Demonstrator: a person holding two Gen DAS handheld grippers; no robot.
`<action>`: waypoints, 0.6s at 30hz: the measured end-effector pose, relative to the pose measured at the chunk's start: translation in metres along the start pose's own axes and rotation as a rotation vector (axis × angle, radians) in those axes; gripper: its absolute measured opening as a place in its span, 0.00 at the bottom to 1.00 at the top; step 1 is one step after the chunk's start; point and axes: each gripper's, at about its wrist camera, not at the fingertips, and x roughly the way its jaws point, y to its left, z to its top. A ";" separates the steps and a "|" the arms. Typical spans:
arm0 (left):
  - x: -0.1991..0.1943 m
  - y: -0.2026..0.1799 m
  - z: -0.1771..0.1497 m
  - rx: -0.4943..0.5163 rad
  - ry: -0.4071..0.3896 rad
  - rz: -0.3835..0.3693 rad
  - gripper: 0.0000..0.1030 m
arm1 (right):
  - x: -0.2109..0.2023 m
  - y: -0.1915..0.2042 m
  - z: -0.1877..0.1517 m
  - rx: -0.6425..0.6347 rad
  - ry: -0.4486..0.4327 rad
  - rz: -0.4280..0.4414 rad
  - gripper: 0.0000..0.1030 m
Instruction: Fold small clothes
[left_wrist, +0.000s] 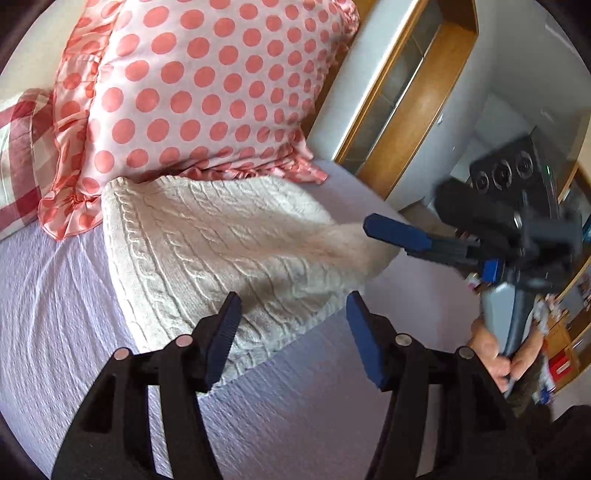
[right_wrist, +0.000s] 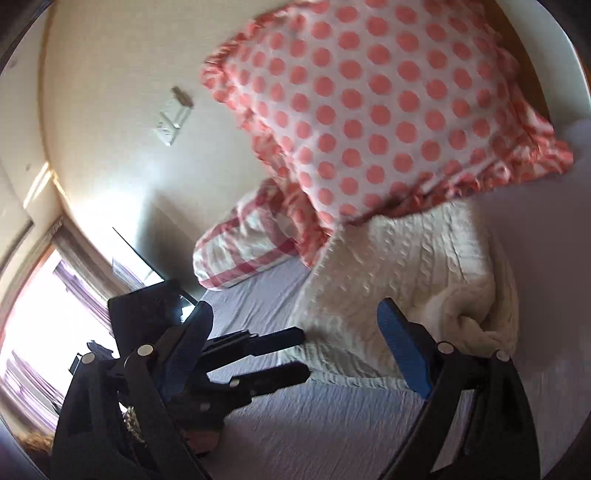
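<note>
cream cable-knit sweater (left_wrist: 221, 251) lies folded on bed

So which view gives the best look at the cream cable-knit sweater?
The left wrist view: the cream cable-knit sweater lies sharp and nearly whole on the bed, its knit clear. The right wrist view shows it blurred, with the polka-dot pillow covering its far edge.

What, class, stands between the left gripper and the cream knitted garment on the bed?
Nothing visible. The left gripper is open, right over the near edge of the cream knitted garment, with only bare bedsheet around it. The polka-dot pillow overlaps the garment's far edge. The right gripper is at the garment's other end.
</note>
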 end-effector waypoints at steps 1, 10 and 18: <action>0.011 -0.001 -0.005 0.022 0.035 0.027 0.56 | 0.010 -0.018 0.001 0.047 0.026 -0.093 0.90; 0.000 0.017 -0.020 -0.023 0.079 -0.065 0.53 | -0.006 -0.048 0.002 0.153 -0.039 -0.114 0.72; -0.024 0.113 -0.004 -0.417 0.005 -0.048 0.72 | 0.010 -0.085 0.044 0.261 0.052 -0.244 0.95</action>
